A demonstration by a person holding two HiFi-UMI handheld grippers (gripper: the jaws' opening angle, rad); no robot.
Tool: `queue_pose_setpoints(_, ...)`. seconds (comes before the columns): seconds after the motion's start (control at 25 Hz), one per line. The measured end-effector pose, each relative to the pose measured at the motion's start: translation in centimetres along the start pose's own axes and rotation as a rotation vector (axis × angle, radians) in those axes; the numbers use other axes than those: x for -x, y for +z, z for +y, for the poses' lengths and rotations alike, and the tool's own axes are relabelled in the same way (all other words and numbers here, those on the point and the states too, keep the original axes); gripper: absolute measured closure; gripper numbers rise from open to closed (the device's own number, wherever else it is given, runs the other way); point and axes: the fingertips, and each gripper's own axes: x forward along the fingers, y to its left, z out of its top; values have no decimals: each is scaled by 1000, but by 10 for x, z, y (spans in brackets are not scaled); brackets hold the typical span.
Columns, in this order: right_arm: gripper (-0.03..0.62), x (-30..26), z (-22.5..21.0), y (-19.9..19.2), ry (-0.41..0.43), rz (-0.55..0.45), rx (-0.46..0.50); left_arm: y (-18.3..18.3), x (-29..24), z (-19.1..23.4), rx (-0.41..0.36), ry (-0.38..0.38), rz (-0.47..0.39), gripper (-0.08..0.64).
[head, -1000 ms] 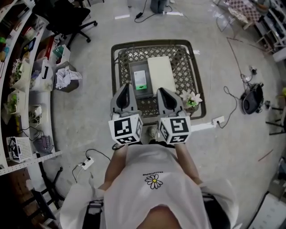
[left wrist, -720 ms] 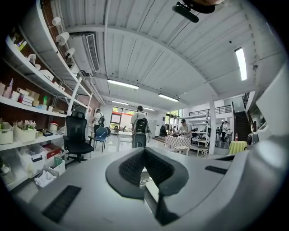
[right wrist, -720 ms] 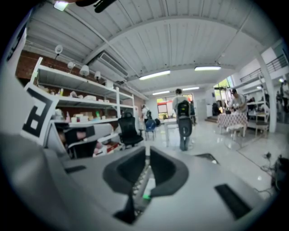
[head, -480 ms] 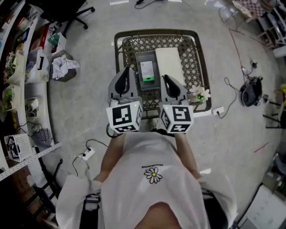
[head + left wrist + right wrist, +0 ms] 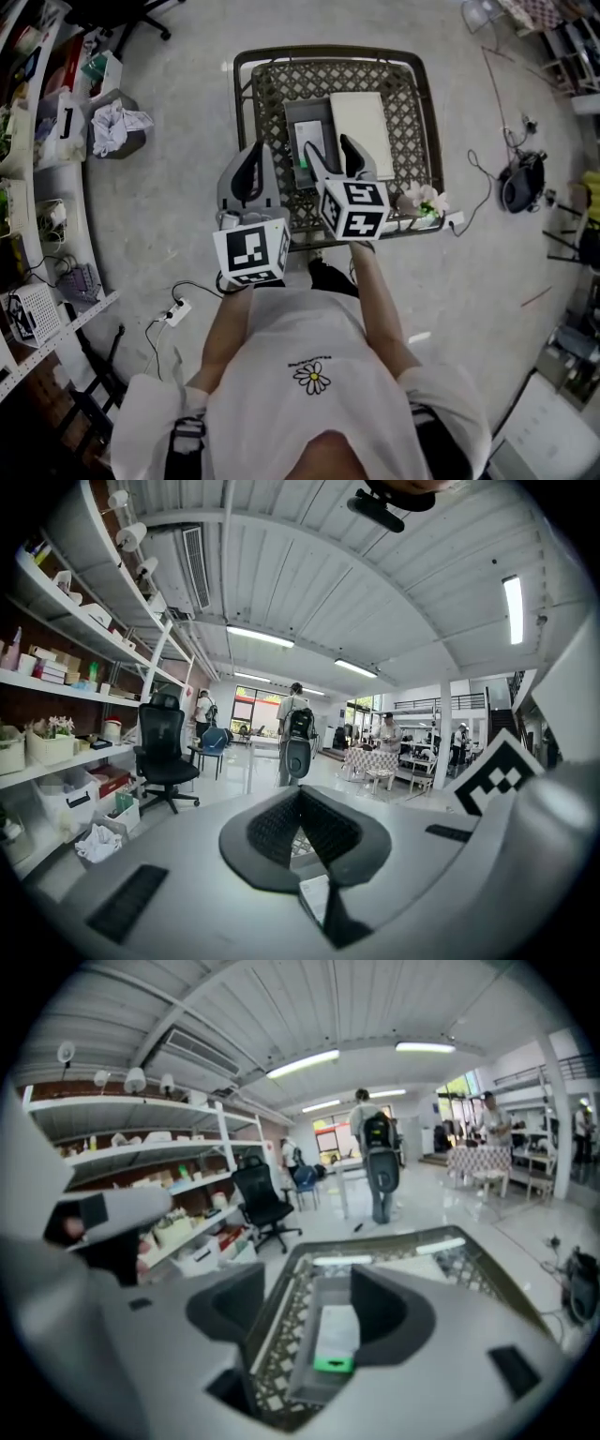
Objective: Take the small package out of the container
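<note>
Brown lattice basket (image 5: 246,103), head view: small grey white-labelled package (image 5: 305,131) lies inside, beside flat white box (image 5: 361,131), under right gripper (image 5: 328,148). Left gripper view: left gripper (image 5: 300,794) jaws together, empty. Right gripper view: jaws just spread wide, nothing clamped; blurry, maybe off-centre, could snag lattice.

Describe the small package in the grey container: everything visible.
The small package is a flat white rectangle with a bright green band across its near end; its material cannot be made out. It lies flat and lengthwise on the floor of the open grey container. The right hand-held gripper points at it, and its jaws have just been opening. The package shows through the gap between them, farther on and untouched. Only the container touches it.
</note>
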Motion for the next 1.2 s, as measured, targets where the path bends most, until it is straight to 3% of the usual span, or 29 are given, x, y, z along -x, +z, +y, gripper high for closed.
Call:
queue_pose_setpoints(0.32, 301, -78, -26, -72, -82, 235, -80, -47, -13, 33, 0, 13, 102, 538)
queue_pose_setpoints(0.52, 301, -107, -34, -102, -100, 329, -119, -64, -11, 58, -11, 33, 136, 538)
queue_pose_setpoints(0.96, 279, -134, -58, -161, -220, 533, -59, -76, -5, 84, 22, 67, 168, 538)
queue_pose_setpoints(1.2, 280, -139, -61, -173, -253, 576, -37, -78, -4, 87, 32, 76, 167, 538)
